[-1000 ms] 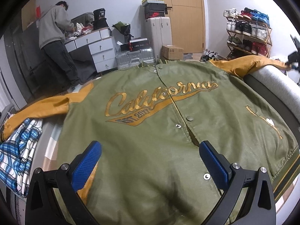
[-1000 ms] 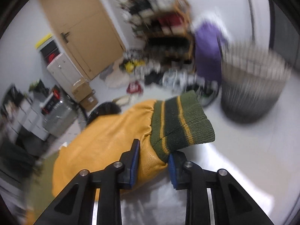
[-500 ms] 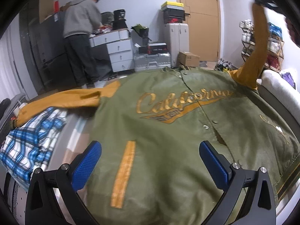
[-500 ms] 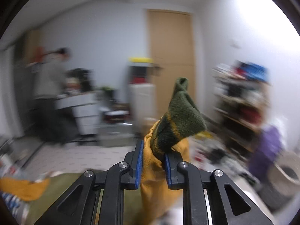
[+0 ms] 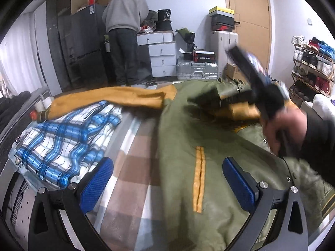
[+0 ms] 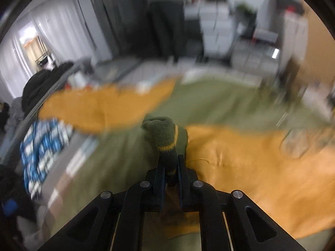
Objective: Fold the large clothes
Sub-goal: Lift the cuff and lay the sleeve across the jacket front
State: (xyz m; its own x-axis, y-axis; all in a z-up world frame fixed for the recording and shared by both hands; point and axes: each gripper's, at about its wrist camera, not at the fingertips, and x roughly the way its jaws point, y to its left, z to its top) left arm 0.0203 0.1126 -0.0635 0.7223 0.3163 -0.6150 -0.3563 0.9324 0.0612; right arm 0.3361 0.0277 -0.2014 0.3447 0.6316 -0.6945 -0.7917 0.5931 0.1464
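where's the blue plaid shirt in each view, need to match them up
Left wrist: blue plaid shirt lies at left, beside the green jacket.
Right wrist: blurred, at far left.
Shared landmark: the outstretched mustard sleeve just above the shirt.

The left gripper [image 5: 167, 184] points downward and its blue pads [image 5: 97, 183] stand wide apart, with nothing pressed between them. The right hand [image 5: 286, 129] holds the right gripper [image 6: 169, 167]; its jaws are closing on a knitted cuff [image 6: 165, 138].
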